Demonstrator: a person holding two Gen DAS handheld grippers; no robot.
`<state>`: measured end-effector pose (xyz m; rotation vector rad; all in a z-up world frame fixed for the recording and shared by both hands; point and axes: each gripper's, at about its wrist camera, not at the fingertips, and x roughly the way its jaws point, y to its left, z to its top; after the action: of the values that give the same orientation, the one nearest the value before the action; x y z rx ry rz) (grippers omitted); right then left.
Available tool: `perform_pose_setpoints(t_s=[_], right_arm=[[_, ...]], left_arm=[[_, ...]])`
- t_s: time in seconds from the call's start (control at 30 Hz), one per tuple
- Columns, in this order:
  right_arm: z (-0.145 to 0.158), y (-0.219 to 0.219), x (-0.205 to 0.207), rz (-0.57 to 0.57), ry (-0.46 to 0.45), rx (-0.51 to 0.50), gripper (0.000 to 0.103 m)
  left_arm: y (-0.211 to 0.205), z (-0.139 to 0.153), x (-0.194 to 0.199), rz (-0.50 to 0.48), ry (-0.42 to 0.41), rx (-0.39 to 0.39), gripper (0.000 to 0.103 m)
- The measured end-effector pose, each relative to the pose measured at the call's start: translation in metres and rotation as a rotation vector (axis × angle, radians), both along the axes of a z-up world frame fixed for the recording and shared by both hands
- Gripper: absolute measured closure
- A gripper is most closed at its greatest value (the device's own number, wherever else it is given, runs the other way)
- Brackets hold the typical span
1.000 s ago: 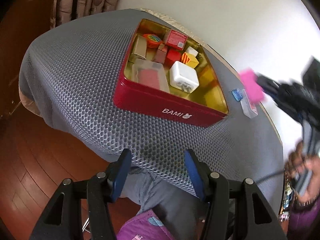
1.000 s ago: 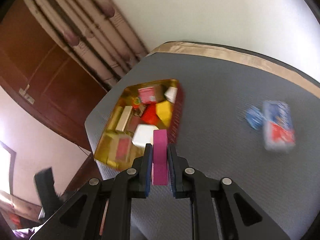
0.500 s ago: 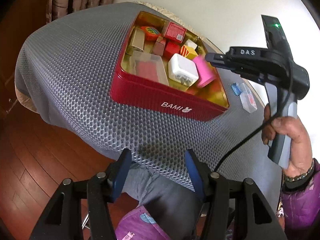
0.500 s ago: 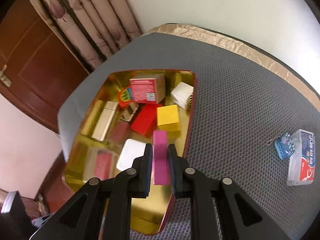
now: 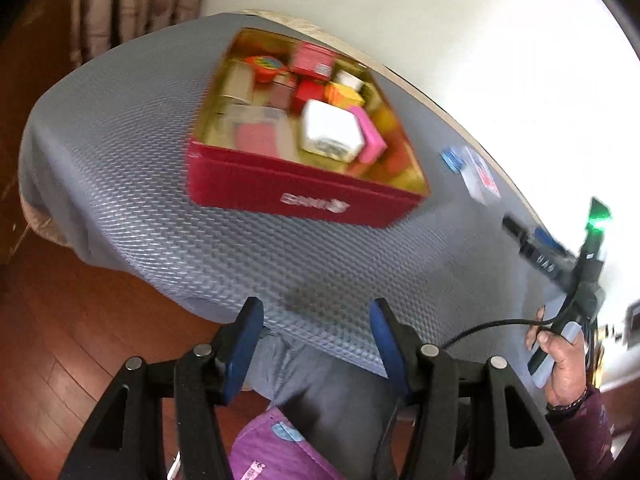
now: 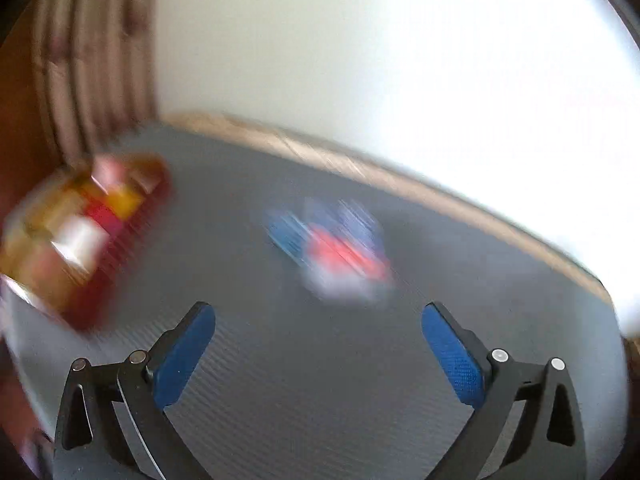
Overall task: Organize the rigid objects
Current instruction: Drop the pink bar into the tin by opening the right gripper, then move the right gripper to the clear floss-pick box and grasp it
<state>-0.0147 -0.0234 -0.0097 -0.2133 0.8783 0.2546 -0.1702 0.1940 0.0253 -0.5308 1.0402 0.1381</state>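
Opening wide, right hand-held gripper (image 6: 318, 344) empty, angled down over mat (image 6: 320, 400); left hand-held gripper (image 5: 316, 344) half-open, empty.

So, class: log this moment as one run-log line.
pink block: in red tin | right gripper: opening, empty | left gripper: open, empty

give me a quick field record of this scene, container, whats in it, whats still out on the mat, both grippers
container: red tin with gold inside, on the grey mat
in the tin: pink block beside a white cube, plus red, yellow and tan boxes
still on the mat: small blue item and clear packet, right of the tin, blurred
left gripper: open, nothing between the jaws
right gripper: jaws opening, nothing between them, aimed toward the packet
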Motion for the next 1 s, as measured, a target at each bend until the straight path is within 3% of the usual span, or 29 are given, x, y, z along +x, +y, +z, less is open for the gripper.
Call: perform_pose_setpoints(t_s=[0.1,0.2,0.4,0.47,0.73,0.77,0.8,0.83,0.87,1.0], right_arm=[[-0.024,-0.059,0.015,-0.121,0.19,0.118,0.0],[-0.02,-0.074,0.019,-0.118,0.179,0.16,0.0],[0.012,-0.022,0.065,0.001,0.136,0.173,0.0],[0.011,0.002,0.085,0.018,0.138,0.118,0.0],[-0.009,0.046,0.13,0.061,0.169,0.071,0.0],[-0.014,0.049,0.134,0.073,0.184,0.094,0.004],[-0.019,0.048,0.138,0.077,0.2,0.114,0.021],[-0.021,0.046,0.139,0.066,0.192,0.111,0.025],[-0.019,0.042,0.135,0.075,0.183,0.125,0.042],[-0.011,0.003,0.11,0.098,0.179,0.157,0.043]], left_arm=[[-0.023,-0.003,0.005,-0.072,0.014,0.047,0.046],[-0.045,-0.005,0.009,-0.134,0.02,0.079,0.046],[-0.069,-0.003,0.023,-0.173,0.028,0.066,0.046],[-0.072,-0.002,0.03,-0.177,0.035,0.057,0.046],[-0.07,-0.004,0.053,-0.185,0.068,0.059,0.046],[-0.07,-0.007,0.056,-0.185,0.079,0.053,0.046],[-0.07,-0.009,0.058,-0.185,0.088,0.048,0.046],[-0.069,-0.012,0.062,-0.182,0.098,0.042,0.046],[-0.069,-0.013,0.065,-0.18,0.104,0.036,0.046],[-0.074,-0.009,0.083,-0.2,0.091,0.042,0.046]])
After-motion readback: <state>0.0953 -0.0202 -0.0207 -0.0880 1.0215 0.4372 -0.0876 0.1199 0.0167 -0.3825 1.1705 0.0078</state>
